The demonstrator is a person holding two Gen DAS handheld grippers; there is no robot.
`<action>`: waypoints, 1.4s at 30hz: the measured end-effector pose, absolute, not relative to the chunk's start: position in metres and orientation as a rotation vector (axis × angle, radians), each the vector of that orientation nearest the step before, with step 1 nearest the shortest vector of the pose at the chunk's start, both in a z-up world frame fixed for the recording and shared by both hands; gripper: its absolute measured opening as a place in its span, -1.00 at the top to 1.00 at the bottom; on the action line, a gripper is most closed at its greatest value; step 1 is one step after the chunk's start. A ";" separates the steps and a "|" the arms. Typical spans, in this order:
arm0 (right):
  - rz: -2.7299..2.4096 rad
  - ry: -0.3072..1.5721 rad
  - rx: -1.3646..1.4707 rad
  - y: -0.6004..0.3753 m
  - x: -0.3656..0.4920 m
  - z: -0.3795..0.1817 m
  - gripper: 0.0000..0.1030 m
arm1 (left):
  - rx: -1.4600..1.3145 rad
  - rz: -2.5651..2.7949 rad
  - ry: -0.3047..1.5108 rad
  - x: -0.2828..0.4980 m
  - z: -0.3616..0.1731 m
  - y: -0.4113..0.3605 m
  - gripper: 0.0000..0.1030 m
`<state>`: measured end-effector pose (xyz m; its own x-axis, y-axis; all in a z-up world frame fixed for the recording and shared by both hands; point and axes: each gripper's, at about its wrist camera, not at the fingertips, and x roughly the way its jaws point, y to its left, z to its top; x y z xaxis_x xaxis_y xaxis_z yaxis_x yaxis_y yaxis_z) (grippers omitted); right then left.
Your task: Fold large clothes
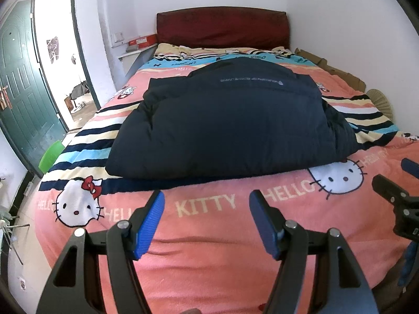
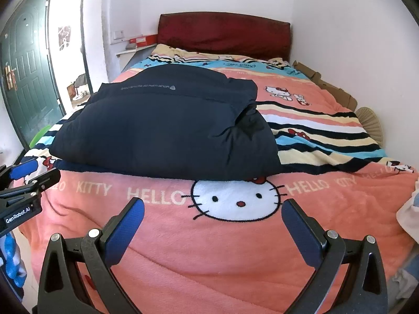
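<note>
Left gripper [image 1: 207,204] and right gripper [image 2: 213,212] being held wide open, empty; jacket [image 1: 230,120] lying folded at 12 o'clock, likely being approached.

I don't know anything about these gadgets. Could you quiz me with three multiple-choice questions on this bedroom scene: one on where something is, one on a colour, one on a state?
1. Where does the dark coat lie?
A. On the blanket
B. On the floor
C. On the door

2. What colour is the headboard?
A. Green
B. Dark red
C. White

3. How do both grippers' jaws stand?
A. Shut on the coat
B. Shut on nothing
C. Open, holding nothing

Answers:
1 A, it rests on the Hello Kitty blanket.
2 B, it shows dark red against the wall.
3 C, left gripper and right gripper gape above bare blanket.
</note>
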<state>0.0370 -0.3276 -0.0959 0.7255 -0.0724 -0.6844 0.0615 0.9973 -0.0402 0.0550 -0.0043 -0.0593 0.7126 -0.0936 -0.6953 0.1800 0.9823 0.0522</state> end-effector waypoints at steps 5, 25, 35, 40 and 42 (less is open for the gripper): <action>-0.069 0.751 -0.015 -0.328 0.037 -0.094 -0.99 | 0.120 -0.154 0.757 0.052 -0.055 -0.005 -0.27; -0.050 0.742 -0.018 -0.321 0.036 -0.090 -0.99 | 0.125 -0.148 0.747 0.050 -0.054 -0.008 -0.27; -0.043 0.740 -0.021 -0.319 0.037 -0.090 -0.99 | 0.125 -0.149 0.748 0.050 -0.054 -0.008 -0.27; -0.038 0.741 -0.020 -0.318 0.037 -0.089 -0.99 | 0.130 -0.147 0.745 0.047 -0.052 -0.008 -0.27; -0.036 0.741 -0.020 -0.318 0.038 -0.090 -0.99 | 0.132 -0.147 0.745 0.046 -0.051 -0.009 -0.27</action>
